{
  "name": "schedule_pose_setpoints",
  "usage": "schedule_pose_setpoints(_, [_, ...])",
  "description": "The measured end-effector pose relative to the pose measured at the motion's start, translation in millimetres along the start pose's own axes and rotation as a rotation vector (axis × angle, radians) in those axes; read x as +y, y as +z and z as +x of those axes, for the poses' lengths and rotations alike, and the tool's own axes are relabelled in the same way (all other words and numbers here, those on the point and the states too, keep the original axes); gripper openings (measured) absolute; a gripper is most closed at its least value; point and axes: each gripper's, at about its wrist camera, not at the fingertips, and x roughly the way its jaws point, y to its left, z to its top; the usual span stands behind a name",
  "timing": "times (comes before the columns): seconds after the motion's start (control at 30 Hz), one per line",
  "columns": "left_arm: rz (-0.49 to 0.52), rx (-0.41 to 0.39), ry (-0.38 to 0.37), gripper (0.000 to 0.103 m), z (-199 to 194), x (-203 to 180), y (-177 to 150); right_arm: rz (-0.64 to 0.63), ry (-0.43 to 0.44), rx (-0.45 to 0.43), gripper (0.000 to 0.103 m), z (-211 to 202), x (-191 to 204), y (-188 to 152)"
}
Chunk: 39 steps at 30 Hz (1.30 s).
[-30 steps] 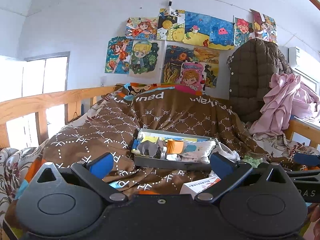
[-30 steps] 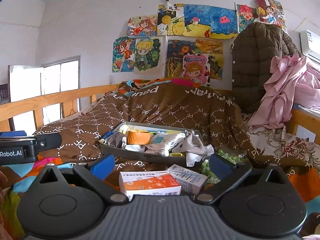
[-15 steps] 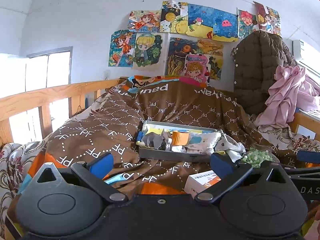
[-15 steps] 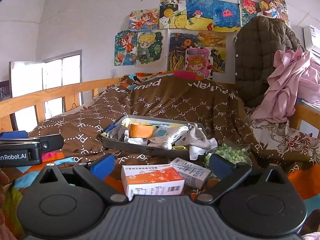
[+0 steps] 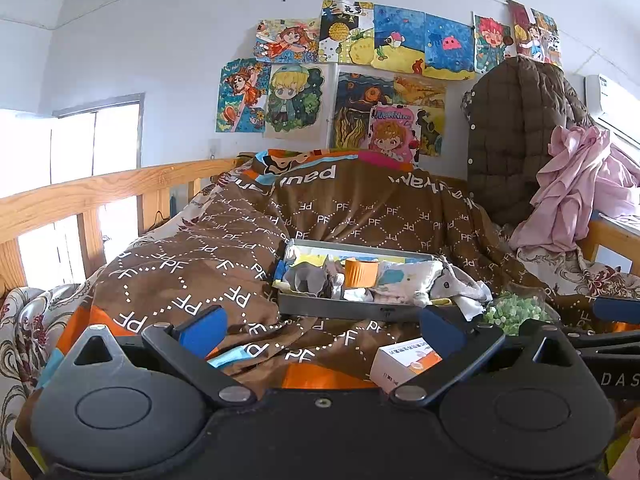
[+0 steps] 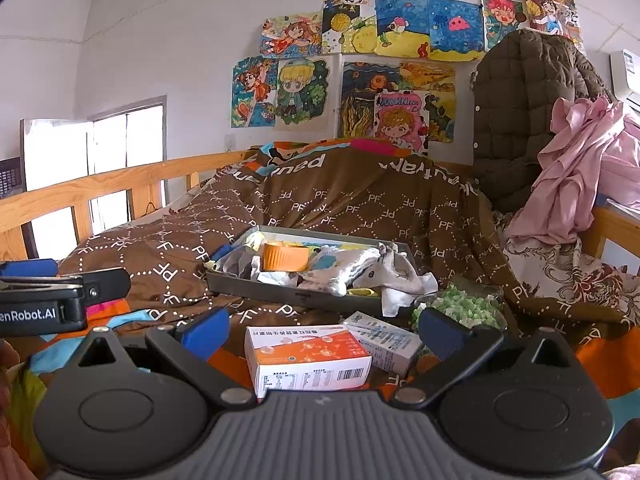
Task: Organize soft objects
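Both claws (left (image 5: 320, 322), right (image 6: 320, 324)) gape empty; cloth-filled tray (image 6: 280, 290) lies ahead.

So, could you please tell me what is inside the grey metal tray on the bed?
The tray holds an orange ribbed cup among crumpled pale cloths, one spilling over its right edge. Whatever lies beneath the cloths is covered.
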Motion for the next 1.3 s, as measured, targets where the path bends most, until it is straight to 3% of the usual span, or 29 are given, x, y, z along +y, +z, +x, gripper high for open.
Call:
schedule_pose_setpoints(0.3, [0.007,0.029,0.002,0.102,5.5,2.5,-7.0,0.012,0.010,0.050,0.103,7.2,-1.6,-1.7])
schedule_pose_setpoints(1.3, [0.018,0.042,0.009,0.102,6.4,3.6,-6.0,0.010,0.011,0.057,0.103,8.2,-2.1,-2.3])
